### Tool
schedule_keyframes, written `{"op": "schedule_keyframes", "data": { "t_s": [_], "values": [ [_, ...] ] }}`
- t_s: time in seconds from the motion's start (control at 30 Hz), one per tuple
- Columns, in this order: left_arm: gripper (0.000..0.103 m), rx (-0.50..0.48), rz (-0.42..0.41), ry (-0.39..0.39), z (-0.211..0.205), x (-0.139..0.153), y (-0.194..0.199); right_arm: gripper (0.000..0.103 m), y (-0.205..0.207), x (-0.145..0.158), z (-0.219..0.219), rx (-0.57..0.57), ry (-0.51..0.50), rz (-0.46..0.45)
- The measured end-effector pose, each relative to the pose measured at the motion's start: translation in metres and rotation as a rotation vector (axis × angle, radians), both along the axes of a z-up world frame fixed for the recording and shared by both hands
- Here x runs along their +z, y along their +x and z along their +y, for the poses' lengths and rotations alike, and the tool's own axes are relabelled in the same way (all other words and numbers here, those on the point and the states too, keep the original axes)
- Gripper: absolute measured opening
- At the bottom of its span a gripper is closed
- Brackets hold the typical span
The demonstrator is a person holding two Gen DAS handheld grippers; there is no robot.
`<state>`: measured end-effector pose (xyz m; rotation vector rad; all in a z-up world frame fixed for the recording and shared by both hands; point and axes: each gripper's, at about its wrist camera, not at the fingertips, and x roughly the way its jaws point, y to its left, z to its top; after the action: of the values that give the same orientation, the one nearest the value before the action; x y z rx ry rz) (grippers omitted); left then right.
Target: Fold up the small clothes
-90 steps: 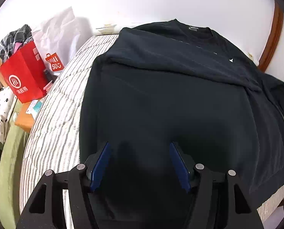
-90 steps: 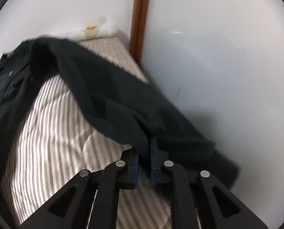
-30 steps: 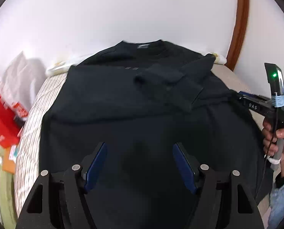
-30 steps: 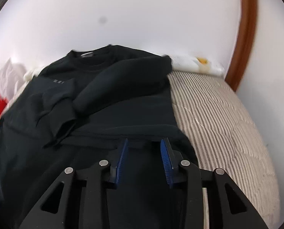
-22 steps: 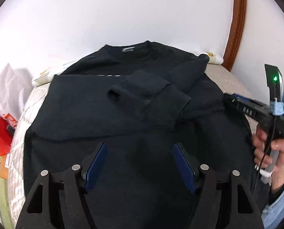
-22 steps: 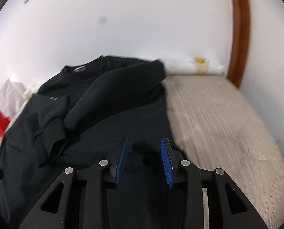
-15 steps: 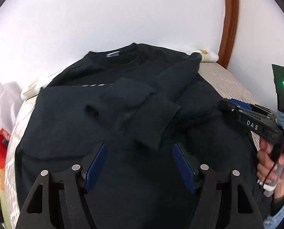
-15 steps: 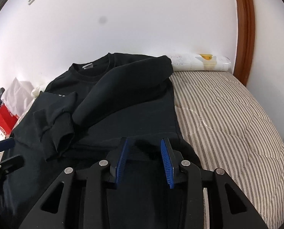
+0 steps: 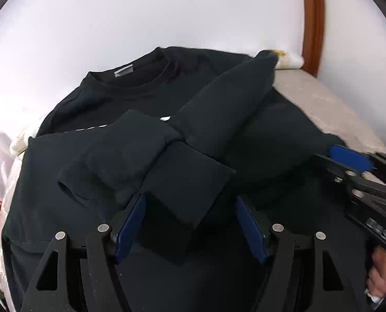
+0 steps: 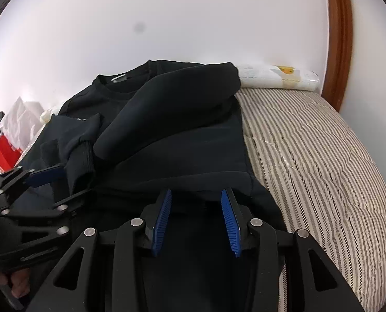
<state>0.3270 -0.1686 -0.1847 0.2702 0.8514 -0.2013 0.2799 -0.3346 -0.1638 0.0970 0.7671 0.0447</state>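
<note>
The black cotton sweatshirt (image 10: 182,140) lies flat on the striped quilted bed (image 10: 310,150), with 2 sleeves crossed over its chest. The left gripper (image 9: 190,226) and right gripper (image 10: 195,221) hover with jaws released; the right jaws have just been opening, nothing between them. To fold well, both should clench the near hem evenly, then carry it far toward the collar.

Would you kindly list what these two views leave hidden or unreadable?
- Sweatshirt hem: both views, hidden behind the gripper bodies.
- Neck label text: both views, too small.
- Chest print: covered by the folded sleeves.
- Red bag: cut off at the frame edge.
</note>
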Motion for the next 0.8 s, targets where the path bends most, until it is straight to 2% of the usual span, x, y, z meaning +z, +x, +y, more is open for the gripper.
{"op": "schedule_keyframes", "data": {
  "t_s": [0.07, 0.17, 0.2, 0.23, 0.3, 0.37, 0.57, 0.7, 0.8],
  "values": [
    [0.066, 0.001, -0.009, 0.006, -0.001, -0.003, 0.004, 0.041, 0.001, -0.002, -0.001, 0.003, 0.007, 0.006],
    [0.027, -0.009, -0.047, -0.003, 0.005, 0.005, 0.004, 0.041, 0.002, -0.004, -0.003, 0.003, 0.024, 0.015],
    [0.014, -0.011, -0.043, -0.038, 0.013, 0.012, 0.006, 0.041, 0.002, -0.004, -0.004, 0.003, 0.031, 0.012],
    [0.008, -0.008, -0.036, -0.067, 0.018, 0.016, 0.008, 0.041, 0.002, -0.004, -0.004, 0.003, 0.036, 0.011],
    [0.007, 0.03, -0.031, -0.15, 0.042, 0.032, 0.011, 0.041, 0.002, -0.004, -0.005, 0.003, 0.04, 0.009],
    [0.007, 0.063, -0.06, -0.18, 0.063, 0.048, 0.012, 0.041, 0.003, -0.004, -0.005, 0.001, 0.039, 0.01],
    [0.006, 0.208, -0.163, -0.158, 0.141, 0.082, 0.01, 0.041, 0.001, -0.004, -0.004, 0.001, 0.05, 0.002],
    [0.006, 0.29, -0.163, -0.161, 0.188, 0.087, 0.011, 0.041, -0.003, -0.002, -0.007, -0.001, 0.066, -0.017],
    [0.006, 0.349, -0.145, -0.192, 0.221, 0.084, 0.012, 0.041, -0.006, 0.002, -0.008, 0.007, 0.083, -0.044]
  ]
}}
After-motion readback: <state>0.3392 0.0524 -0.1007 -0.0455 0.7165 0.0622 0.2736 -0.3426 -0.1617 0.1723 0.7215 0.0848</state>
